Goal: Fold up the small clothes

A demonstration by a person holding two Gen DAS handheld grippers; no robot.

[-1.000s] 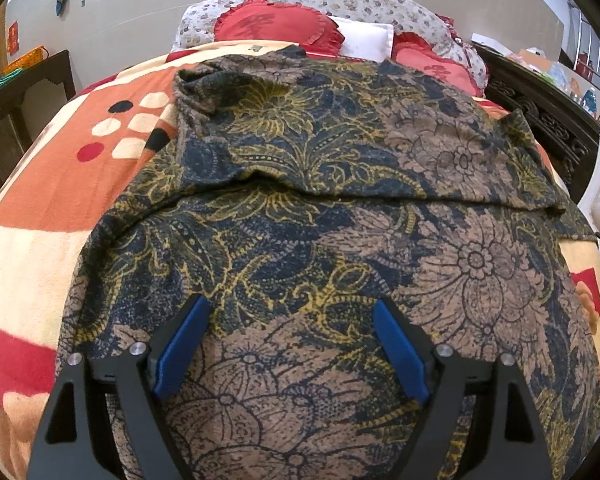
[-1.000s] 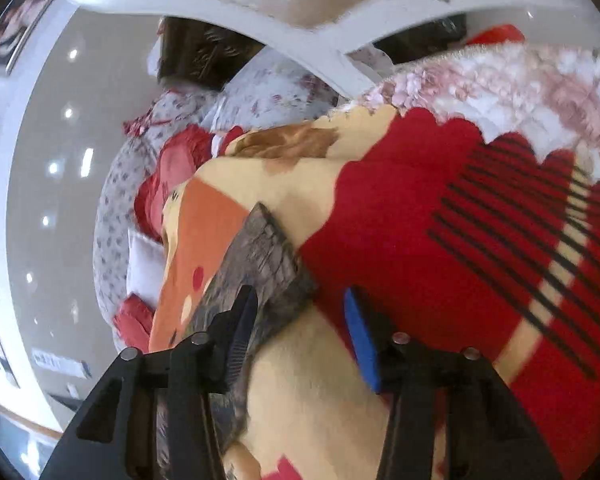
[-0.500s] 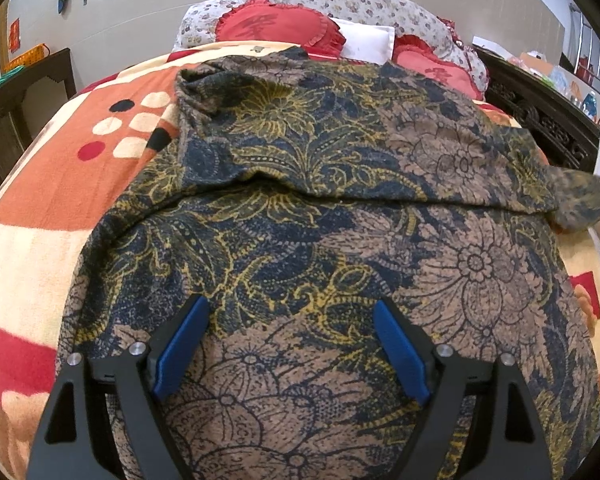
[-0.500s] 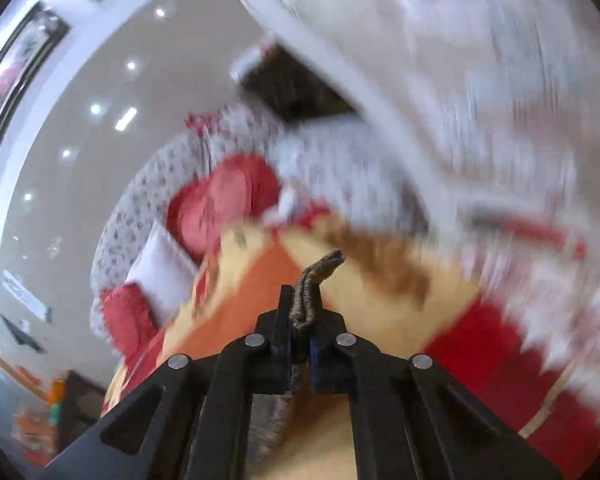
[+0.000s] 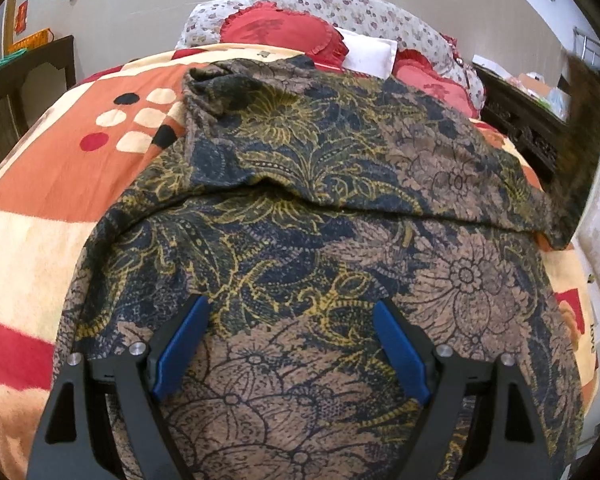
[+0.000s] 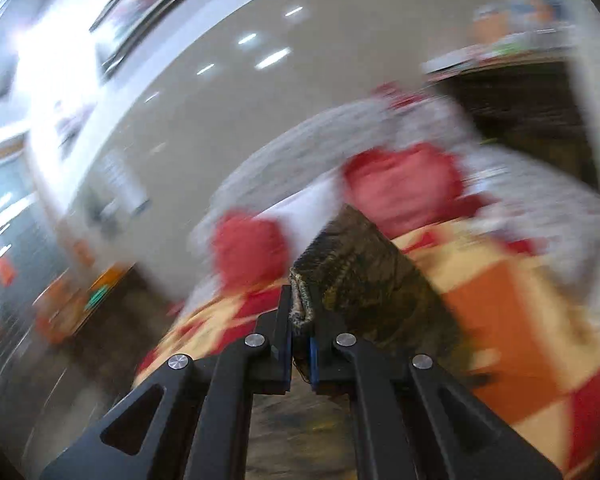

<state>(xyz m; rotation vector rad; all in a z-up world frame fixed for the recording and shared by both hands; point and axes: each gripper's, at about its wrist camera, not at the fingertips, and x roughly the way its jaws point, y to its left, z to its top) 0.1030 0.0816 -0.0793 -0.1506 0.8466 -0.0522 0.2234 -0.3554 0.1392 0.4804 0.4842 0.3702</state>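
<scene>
Garment [image 5: 300, 208]: dark floral cloth spread on bed [image 5: 60, 184], near edge cut off. Left gripper [image 5: 288, 344] fingers wide, above it. Right gripper [image 6: 300, 336] fingers pinch raised corner; surroundings blurred.

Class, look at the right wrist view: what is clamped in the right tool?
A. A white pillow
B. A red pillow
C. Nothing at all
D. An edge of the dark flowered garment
D: the right tool is shut on a bunched edge of the flowered garment, lifted off the bed.

Pillows [image 5: 284, 36] blocking far end, blanket [image 5: 60, 160] probably free left
</scene>
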